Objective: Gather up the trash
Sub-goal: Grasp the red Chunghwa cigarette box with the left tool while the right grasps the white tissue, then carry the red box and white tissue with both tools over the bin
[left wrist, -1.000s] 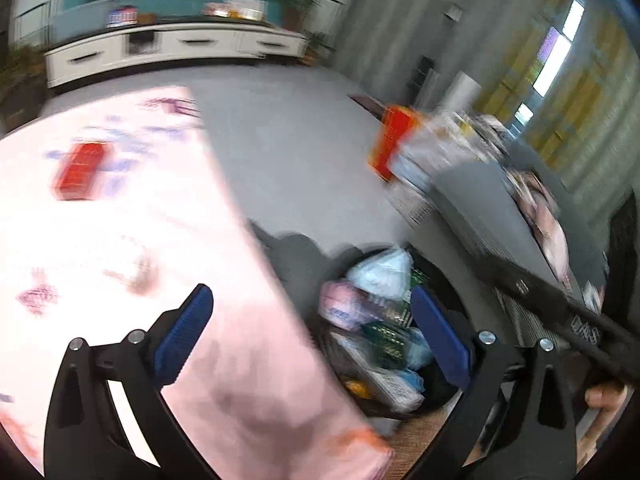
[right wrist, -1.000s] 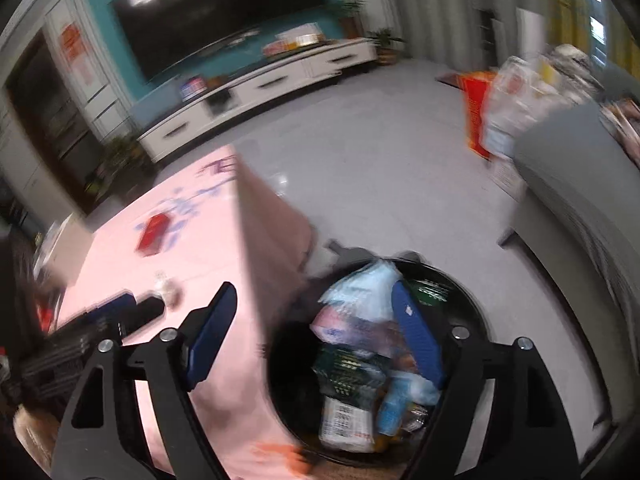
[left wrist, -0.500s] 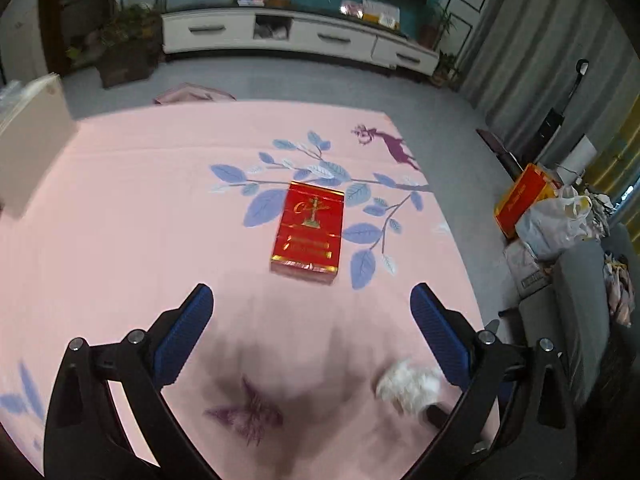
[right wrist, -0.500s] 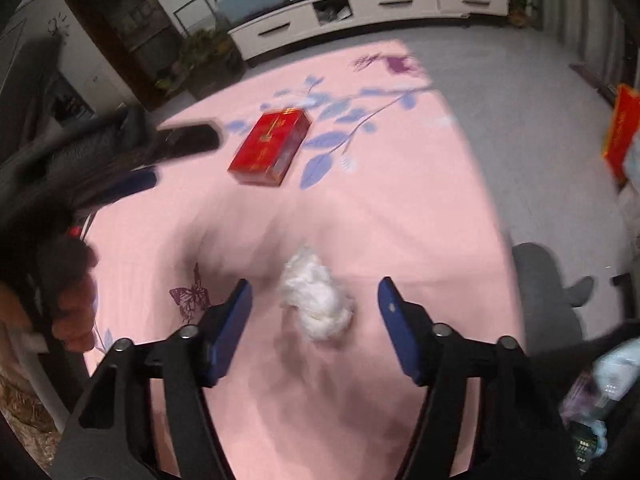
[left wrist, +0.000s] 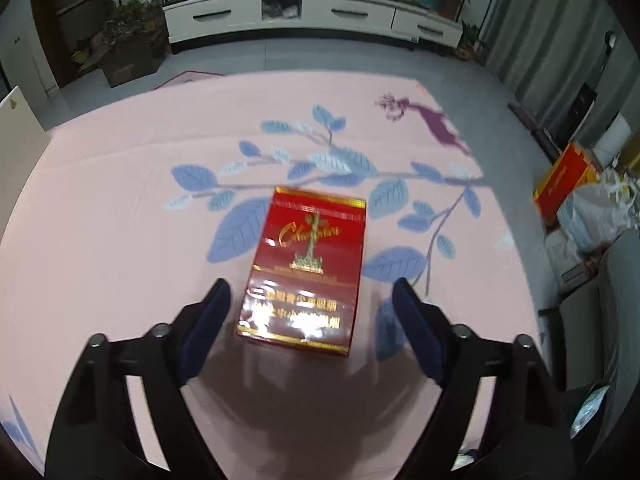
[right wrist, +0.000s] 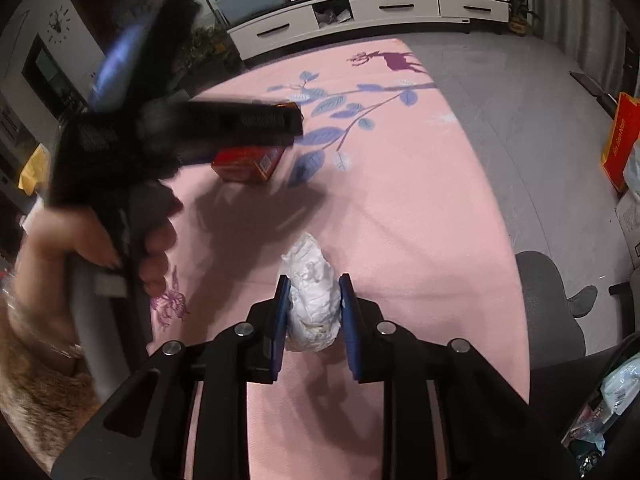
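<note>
A red box with gold lettering [left wrist: 306,268] lies flat on the pink tablecloth [left wrist: 120,240]. My left gripper [left wrist: 310,294] hangs over its near end, jaws closing, with the box between the blue pads and a gap on each side. In the right wrist view a crumpled white tissue wad [right wrist: 312,296] sits between the pads of my right gripper [right wrist: 314,294], whose jaws are closing and press on both of its sides. That view also shows the red box [right wrist: 248,164] under one of the left tool's blurred fingers [right wrist: 256,122], held by a hand [right wrist: 132,248].
A black bin full of wrappers [right wrist: 600,412] stands off the table's right edge. A chair base [right wrist: 552,300], an orange-red carton [left wrist: 564,180] and white bags sit on the grey floor. A white TV cabinet [left wrist: 312,4] lines the far wall.
Both views swung from the bin to the table. The left gripper dropped toward the red box and narrowed. The right gripper's jaws closed onto the tissue wad.
</note>
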Motion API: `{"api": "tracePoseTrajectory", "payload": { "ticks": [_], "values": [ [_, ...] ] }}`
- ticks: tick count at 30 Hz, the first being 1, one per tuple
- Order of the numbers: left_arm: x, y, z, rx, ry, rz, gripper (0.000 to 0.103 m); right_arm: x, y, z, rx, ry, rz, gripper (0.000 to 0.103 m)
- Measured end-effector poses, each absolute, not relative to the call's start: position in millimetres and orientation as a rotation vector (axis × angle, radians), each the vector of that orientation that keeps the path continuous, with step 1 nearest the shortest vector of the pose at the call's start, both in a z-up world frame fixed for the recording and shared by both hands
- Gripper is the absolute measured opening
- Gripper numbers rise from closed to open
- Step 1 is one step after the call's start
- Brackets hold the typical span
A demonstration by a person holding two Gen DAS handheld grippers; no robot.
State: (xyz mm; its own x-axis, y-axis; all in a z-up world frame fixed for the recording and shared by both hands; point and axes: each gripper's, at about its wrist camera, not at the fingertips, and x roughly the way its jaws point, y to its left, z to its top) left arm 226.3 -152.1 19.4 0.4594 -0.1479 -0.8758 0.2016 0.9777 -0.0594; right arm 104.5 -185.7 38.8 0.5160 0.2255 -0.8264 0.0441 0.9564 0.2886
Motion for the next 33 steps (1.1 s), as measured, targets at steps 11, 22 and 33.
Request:
{"api": "tracePoseTrajectory", "payload": {
  "ticks": [11,22,33],
  "values": [
    [188.4,-123.3,45.8,-0.108,1.042,-0.215,0.057,98.9,-199.9,55.5,0.334,0.978,0.092,0.025],
    [55.1,-87.9,70.7,-0.269,0.969,-0.249,0.057,78.1,-212.8,73.1,0.401,0.932,0.058,0.025],
    [-33.1,-63.7,61.8,-0.36,1.003,-0.225,0.057,49.9,-213.5,95.0,0.308,0.865,0.023,0.025]
  ]
}}
